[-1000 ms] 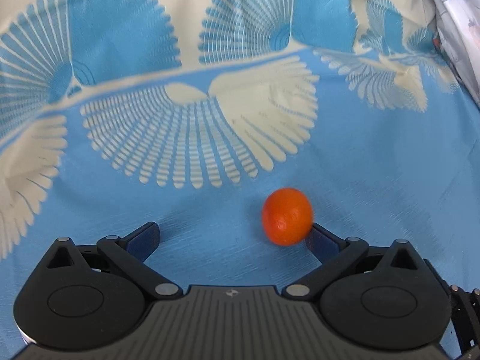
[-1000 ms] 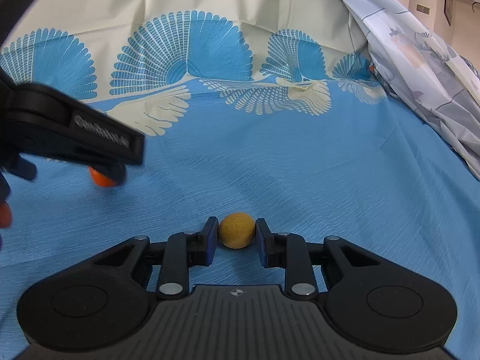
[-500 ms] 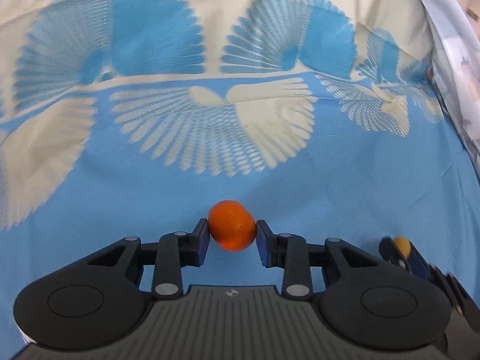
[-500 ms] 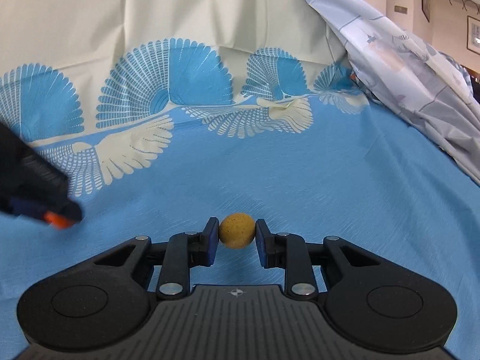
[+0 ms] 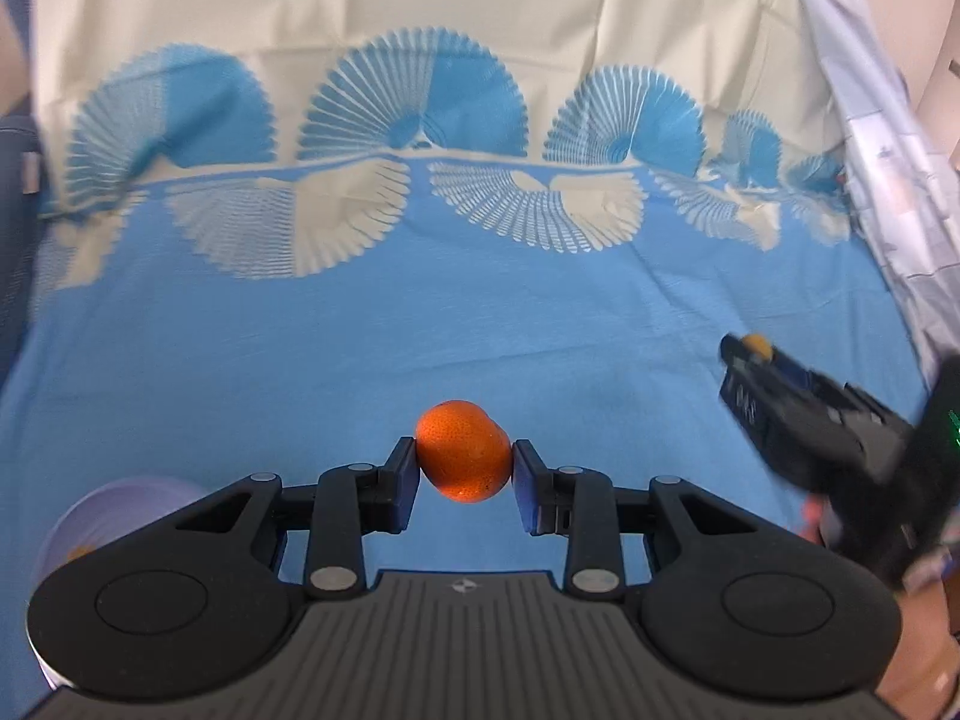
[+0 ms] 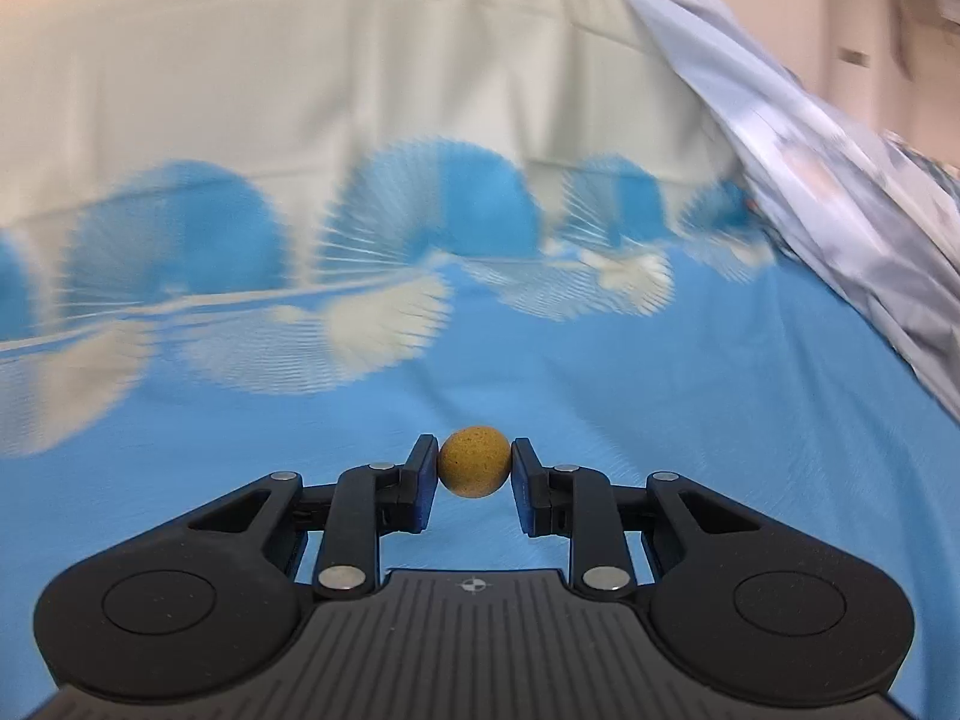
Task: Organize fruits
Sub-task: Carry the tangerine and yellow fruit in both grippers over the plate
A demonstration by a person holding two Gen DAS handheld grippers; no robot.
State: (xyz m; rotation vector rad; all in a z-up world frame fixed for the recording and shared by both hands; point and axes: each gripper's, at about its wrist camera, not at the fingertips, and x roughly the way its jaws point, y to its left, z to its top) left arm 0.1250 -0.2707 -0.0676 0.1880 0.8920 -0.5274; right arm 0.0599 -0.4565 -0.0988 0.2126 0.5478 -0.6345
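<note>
An orange mandarin (image 5: 463, 451) is pinched between the blue pads of my left gripper (image 5: 463, 468), which is shut on it and holds it above the blue cloth (image 5: 420, 330). A small round yellow-brown fruit (image 6: 474, 461) sits between the pads of my right gripper (image 6: 474, 474), shut on it and lifted off the cloth. In the left wrist view the right gripper (image 5: 750, 354) shows at the right with the yellow fruit (image 5: 759, 347) at its tip.
A pale lilac bowl (image 5: 108, 516) peeks out at the lower left behind my left gripper. A crumpled light patterned sheet (image 6: 840, 192) lies along the right edge. The cloth has blue and cream fan patterns at the back.
My left gripper closed on the mandarin and lifted it away from the cloth. My right gripper rose with the yellow fruit; the bowl came into the left view.
</note>
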